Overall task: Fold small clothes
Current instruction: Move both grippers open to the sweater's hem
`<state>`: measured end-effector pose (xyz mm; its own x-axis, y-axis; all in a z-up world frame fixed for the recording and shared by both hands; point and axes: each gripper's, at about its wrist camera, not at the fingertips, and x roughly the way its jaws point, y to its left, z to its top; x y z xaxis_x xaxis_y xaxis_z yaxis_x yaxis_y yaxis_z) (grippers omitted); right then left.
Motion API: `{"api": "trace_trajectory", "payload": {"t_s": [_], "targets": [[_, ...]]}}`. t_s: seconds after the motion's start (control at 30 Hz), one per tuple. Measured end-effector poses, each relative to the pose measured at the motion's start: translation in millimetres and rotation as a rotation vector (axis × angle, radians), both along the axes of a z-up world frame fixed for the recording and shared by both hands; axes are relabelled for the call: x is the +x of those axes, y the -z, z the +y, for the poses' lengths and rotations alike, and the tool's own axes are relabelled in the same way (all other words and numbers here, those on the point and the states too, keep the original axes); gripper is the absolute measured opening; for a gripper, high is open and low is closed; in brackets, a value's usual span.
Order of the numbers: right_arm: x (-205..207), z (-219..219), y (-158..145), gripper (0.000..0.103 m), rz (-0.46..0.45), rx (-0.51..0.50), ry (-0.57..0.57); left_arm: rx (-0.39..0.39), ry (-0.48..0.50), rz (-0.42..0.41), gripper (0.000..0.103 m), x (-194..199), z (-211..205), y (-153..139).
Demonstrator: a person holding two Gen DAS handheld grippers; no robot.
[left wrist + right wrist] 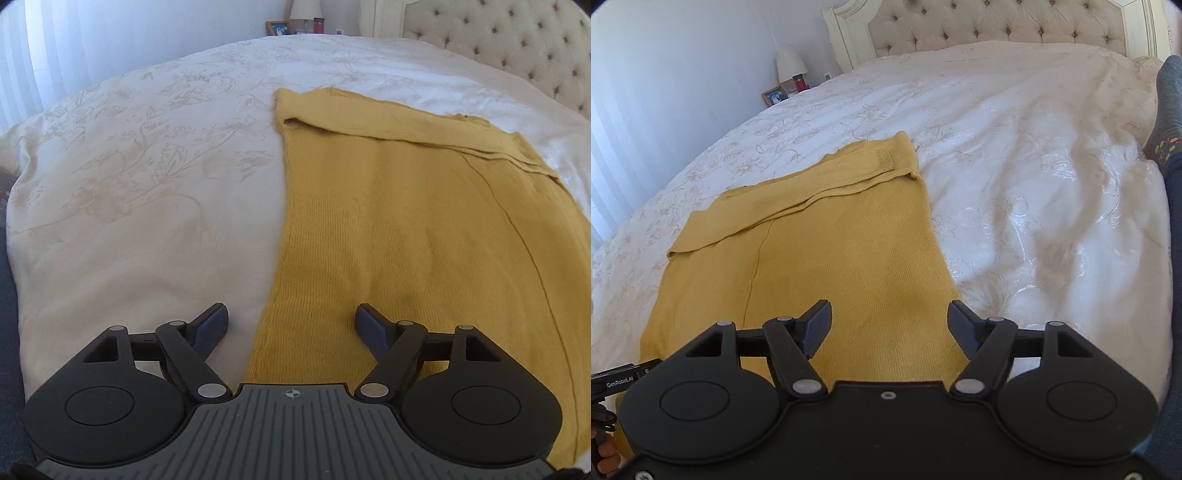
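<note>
Left gripper (291, 325) is seen with its jaws spread wide and nothing pinched between them, hanging just above the near left edge of the yellow knit garment (406, 229); that edge runs up between the fingers toward 12 o'clock. Same deal on the right gripper (890, 325): jaws parted, nothing clamped, with the garment's (831, 258) near right edge under them.

The garment is laid flat on the cream floral bedspread (129, 184), with a folded-over band across its far end at about 1 o'clock in the left view and 11 o'clock in the right view.

Further out, a tufted headboard (997, 26) is seen at 12 o'clock, and a lamp (790, 62) and picture frame (774, 95) at 10.
</note>
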<state>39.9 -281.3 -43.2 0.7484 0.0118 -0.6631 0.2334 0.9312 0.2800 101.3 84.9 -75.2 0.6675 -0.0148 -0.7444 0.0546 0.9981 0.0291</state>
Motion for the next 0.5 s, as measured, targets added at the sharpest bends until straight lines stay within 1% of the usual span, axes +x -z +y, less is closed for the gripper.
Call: {"api": "trace_trajectory", "payload": {"t_s": [0.13,0.3,0.4,0.5], "targets": [[-5,-8,4,0.075,0.075,0.024,-0.019,0.011,0.004,0.012,0.076,-20,1,0],[-15,-20,13,0.075,0.183,0.052,-0.052,-0.038,-0.014,0.043,0.076,-35,10,-3],[-21,-20,16,0.076,0.241,0.038,-0.079,-0.071,-0.014,0.067,0.076,-39,17,-4],[-28,-23,22,0.076,0.279,0.079,-0.093,-0.083,-0.002,0.061,0.076,-43,19,-1]]}}
